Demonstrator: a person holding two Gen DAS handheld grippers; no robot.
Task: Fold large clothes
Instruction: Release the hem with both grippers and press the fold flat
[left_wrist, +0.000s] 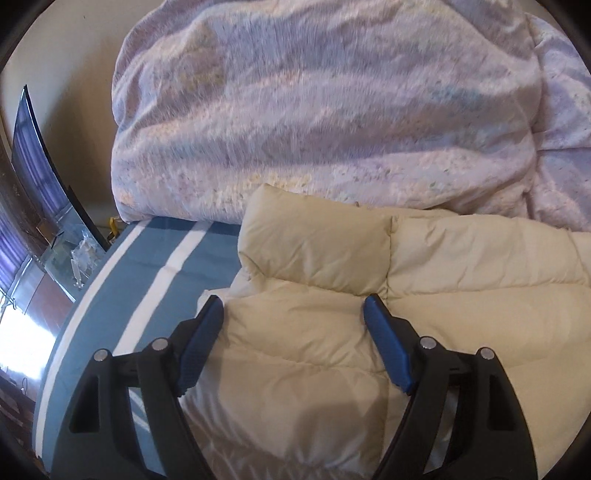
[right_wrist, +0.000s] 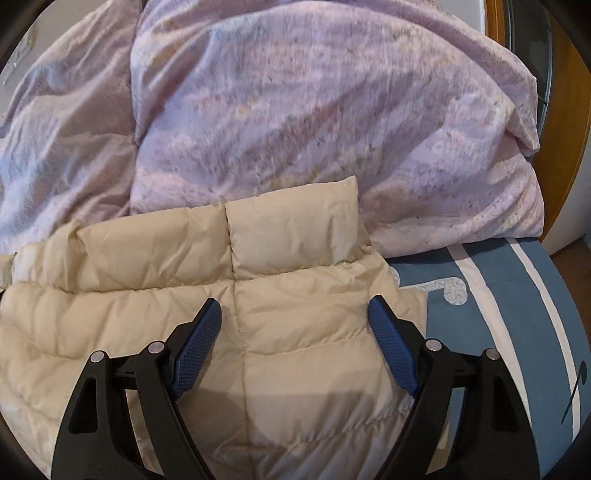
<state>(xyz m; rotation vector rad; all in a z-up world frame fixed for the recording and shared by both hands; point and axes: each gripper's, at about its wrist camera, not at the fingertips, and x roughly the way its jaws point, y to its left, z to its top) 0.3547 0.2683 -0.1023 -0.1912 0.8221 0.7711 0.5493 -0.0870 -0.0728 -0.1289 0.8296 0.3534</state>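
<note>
Since the cream puffer jacket (left_wrist: 314, 332) lying collar-first against the lilac duvet (left_wrist: 325, 103) on the blue striped bed sheet (left_wrist: 147, 258) looks light, soft, springy and probably slick, the left gripper (left_wrist: 293, 310) and right gripper (right_wrist: 295, 312), jaws wide and empty, should likely pinch its quilted seams or edges.

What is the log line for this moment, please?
jacket: flat on bed | left gripper: open, above jacket | right gripper: open, above jacket | duvet: behind
</note>
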